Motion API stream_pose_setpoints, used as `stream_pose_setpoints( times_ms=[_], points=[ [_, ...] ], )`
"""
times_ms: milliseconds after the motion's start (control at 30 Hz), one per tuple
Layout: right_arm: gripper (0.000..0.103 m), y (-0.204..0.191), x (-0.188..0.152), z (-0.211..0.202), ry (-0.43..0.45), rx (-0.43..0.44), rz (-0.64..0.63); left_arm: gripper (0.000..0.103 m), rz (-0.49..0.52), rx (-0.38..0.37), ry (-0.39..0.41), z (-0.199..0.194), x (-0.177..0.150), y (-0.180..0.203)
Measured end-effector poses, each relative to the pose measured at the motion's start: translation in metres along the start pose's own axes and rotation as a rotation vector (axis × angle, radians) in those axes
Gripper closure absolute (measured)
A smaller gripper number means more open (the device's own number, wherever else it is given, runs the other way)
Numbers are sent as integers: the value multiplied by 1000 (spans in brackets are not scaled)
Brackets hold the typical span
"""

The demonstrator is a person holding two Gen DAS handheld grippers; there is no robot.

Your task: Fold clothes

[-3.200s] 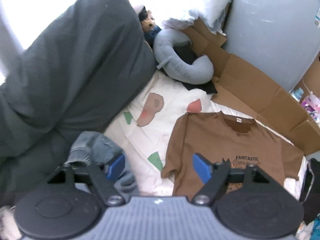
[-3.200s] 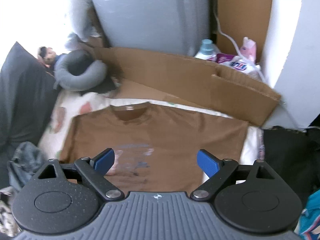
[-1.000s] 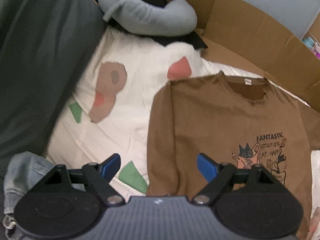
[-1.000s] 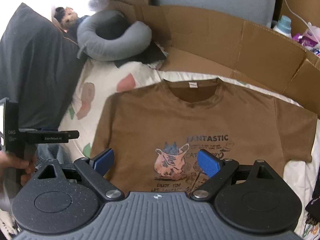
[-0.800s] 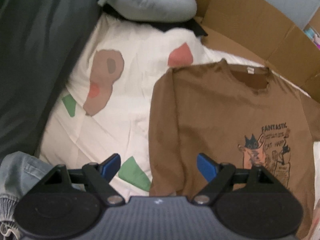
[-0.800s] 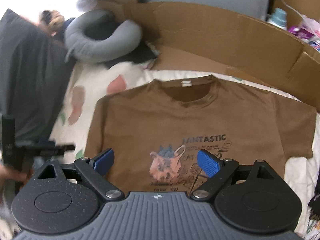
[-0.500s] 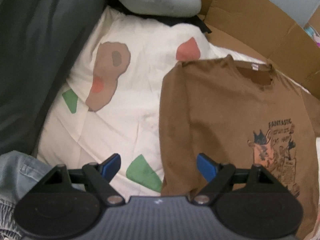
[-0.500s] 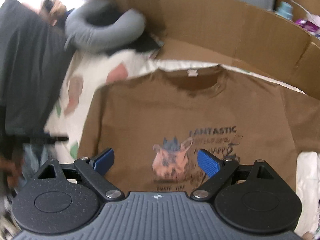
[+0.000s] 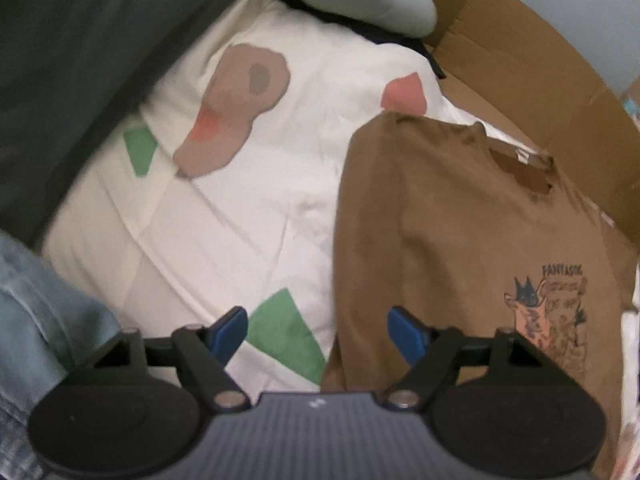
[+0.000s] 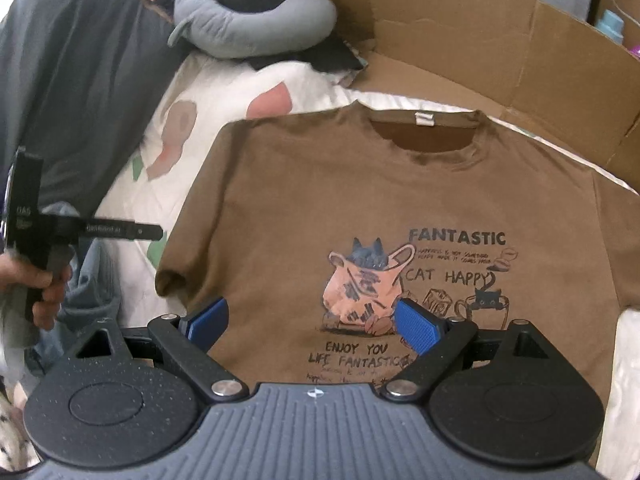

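On the bedsheet (image 10: 224, 80), brown T-shirt (image 10: 360, 184) reads "FANTASTIC", "CAT HAPPY"; both claws gape wide, empty

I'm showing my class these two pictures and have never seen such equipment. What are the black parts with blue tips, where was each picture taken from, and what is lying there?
There is no robot here. A person holds a two-finger gripper in each hand, and a wide-angle camera on each looks forward along its blue-tipped fingers.

One picture is from the left gripper, the other from the right gripper. Both are open and hold nothing; the left jaws have just been closing a little, with nothing between them.

Below lies a brown T-shirt, spread flat with its cat print facing up, on a white patterned bedcover. Nearby are a grey neck pillow, cardboard and denim. The right camera also shows the person's hand holding the left gripper.
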State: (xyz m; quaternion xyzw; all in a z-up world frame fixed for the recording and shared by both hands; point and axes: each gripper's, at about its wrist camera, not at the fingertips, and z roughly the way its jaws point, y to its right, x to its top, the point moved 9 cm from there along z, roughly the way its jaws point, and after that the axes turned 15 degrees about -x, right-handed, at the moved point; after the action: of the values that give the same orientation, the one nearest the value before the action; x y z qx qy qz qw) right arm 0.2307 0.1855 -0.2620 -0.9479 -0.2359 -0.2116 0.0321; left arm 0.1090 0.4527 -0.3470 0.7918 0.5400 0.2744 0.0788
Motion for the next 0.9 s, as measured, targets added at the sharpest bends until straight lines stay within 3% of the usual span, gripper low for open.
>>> stream_pose_setpoints(
  times_ms=[67,167,200,233,300,400,567,600,633,667,900],
  points=[
    [9,-2,-2,1,-3,6,-9,27,-28,-8,-3,5,-3,-4],
    [9,-6,-4,3,-2,15,-13,44,-34,-22,-17,15,-8,-5],
    [9,-7,-5,3,-2,17,-16,58,-23,-14,-26,20,-10,-5],
    [9,-8,-6,4,-2,21,-21,64,-25,-6,-32,24,-13,-6],
    [9,-9,-9,6,-2,30,-33,64,-57,-39,-16,28,-12,-6],
    [9,-5,-17,10,-13,27,-49,49,-72,-77,19,30,-7,-3],
    [9,4,-32,19,-41,19,-61,50,-68,-101,35,40,2,-2],
    [9,6,-34,21,-43,17,-65,63,-69,-104,32,41,2,-2],
    [9,7,-35,22,-46,16,-68,89,-70,-106,28,43,2,-2],
    [9,9,-36,23,-47,16,-71,101,-72,-123,26,43,2,0],
    [9,22,-37,28,-58,-2,-54,101,-17,-158,85,21,18,20]
  ],
)
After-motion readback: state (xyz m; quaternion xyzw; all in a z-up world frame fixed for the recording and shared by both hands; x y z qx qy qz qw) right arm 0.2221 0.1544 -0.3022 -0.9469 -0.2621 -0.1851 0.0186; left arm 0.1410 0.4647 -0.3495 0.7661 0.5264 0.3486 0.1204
